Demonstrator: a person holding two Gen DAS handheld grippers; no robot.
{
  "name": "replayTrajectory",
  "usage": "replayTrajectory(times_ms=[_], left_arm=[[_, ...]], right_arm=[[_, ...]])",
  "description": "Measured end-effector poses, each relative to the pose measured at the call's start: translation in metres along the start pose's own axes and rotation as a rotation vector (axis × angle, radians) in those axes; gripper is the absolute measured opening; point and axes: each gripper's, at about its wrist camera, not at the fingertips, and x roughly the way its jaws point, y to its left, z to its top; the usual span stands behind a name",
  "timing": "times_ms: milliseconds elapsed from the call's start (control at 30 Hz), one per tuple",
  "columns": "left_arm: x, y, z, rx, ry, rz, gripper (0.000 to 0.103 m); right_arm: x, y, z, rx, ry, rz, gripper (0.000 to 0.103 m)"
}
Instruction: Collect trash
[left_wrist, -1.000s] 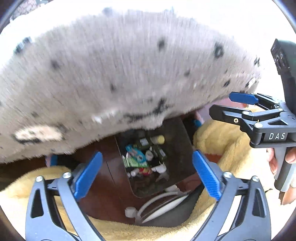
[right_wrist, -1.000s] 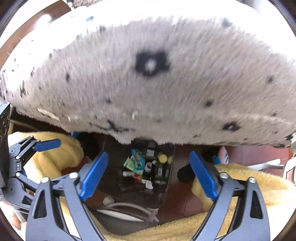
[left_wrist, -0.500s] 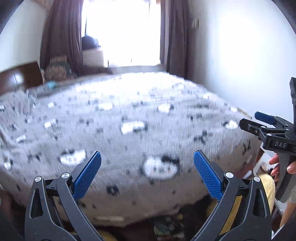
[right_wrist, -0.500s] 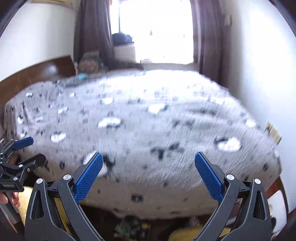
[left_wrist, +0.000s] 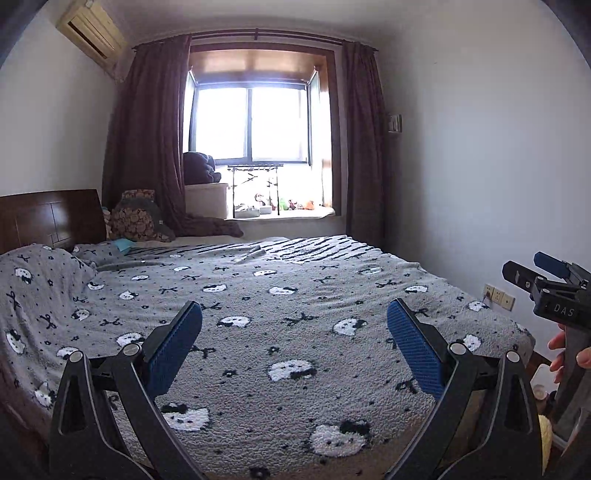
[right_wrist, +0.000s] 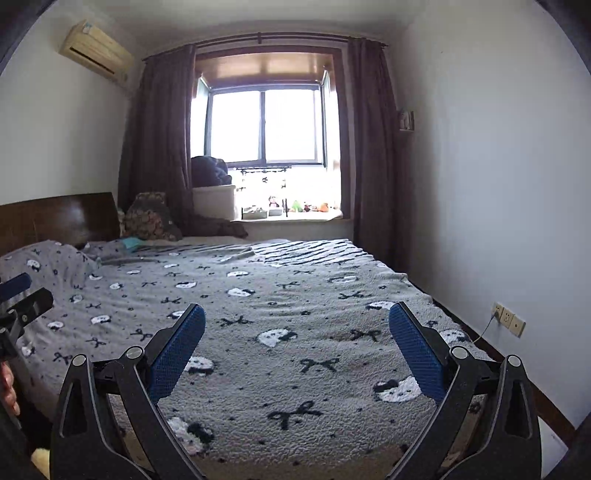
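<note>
No trash shows in either view now. My left gripper (left_wrist: 294, 347) is open and empty, held level over the foot of a bed with a grey cat-and-bow blanket (left_wrist: 280, 325). My right gripper (right_wrist: 296, 349) is open and empty too, over the same blanket (right_wrist: 295, 306). The right gripper also shows at the right edge of the left wrist view (left_wrist: 543, 280), with a hand on its handle. The left gripper shows at the left edge of the right wrist view (right_wrist: 22, 299).
A dark wooden headboard (left_wrist: 48, 218) stands at the left. Cushions (left_wrist: 136, 221) and a white box (left_wrist: 205, 199) lie by the window sill (left_wrist: 280, 214) with small toys. A white wall (right_wrist: 498, 184) with a socket (right_wrist: 511, 319) runs along the right.
Both grippers have tilted up from the floor by the bed, where a tray of small items lay, to look level across the bed toward the window. Both stay open.
</note>
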Motion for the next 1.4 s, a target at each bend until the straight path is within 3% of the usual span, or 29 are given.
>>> replayTrajectory(times_ms=[1400], left_arm=[[0.007, 0.0069, -0.003, -0.016, 0.02, 0.028, 0.095]], right_arm=[[0.0038, 0.0063, 0.0008, -0.001, 0.013, 0.016, 0.1]])
